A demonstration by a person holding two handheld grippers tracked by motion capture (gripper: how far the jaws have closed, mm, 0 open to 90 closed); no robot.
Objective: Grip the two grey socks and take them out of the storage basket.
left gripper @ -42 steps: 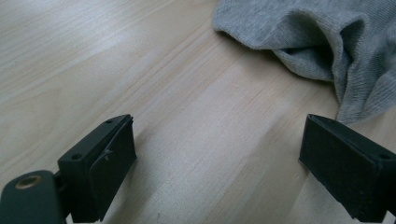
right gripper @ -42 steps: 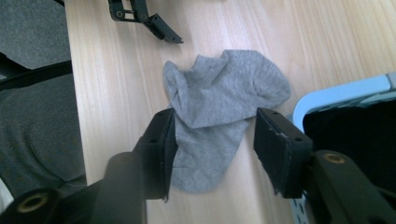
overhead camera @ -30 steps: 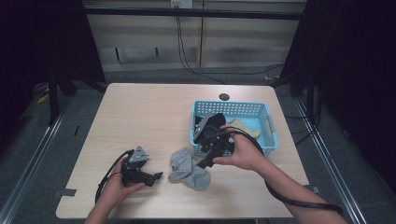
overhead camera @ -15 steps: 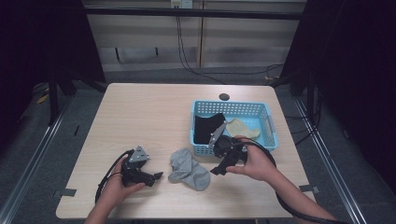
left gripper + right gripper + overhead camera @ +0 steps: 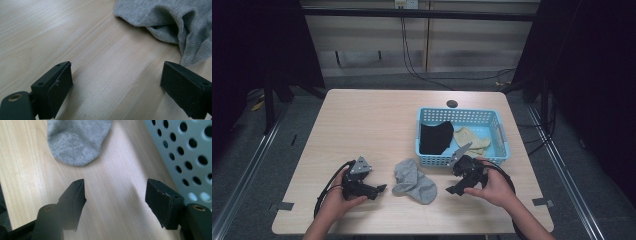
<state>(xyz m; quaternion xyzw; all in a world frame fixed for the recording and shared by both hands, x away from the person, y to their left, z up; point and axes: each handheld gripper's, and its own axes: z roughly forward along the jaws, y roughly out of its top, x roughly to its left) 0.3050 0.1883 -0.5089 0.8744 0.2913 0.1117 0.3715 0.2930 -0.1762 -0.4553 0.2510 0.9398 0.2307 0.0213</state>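
The wooden bench (image 5: 377, 125) is the largest thing here, pale and grained, with a small dark round disc (image 5: 452, 104) set near its far edge. On the bench's right half stands a light blue perforated basket (image 5: 499, 131), and inside it a black sock (image 5: 436, 137) lies in the left part while a beige sock (image 5: 471, 139) lies beside it toward the right. In front of the basket, on bare wood and between the two hands, lies the crumpled grey sock (image 5: 413, 181), touching neither the basket nor either tool. The left tongs (image 5: 381, 189) rest low at the bench's near left, held in the person's left hand (image 5: 341, 199), pointing toward the grey sock; in the left gripper view the two black jaws stand wide apart over plain wood, with nothing between them, and the grey sock (image 5: 172, 22) lies just ahead, beyond the jaw tips. The right tongs (image 5: 453, 190) sit just in front of the basket's near wall, held in the right hand (image 5: 492, 186) and aimed at the sock from the other side. Their jaws have just been opening and now stand well apart with only bench between them; in the right gripper view the grey sock's rounded toe (image 5: 77, 140) lies ahead of them, and the basket's wall (image 5: 185, 157) runs close along the right.
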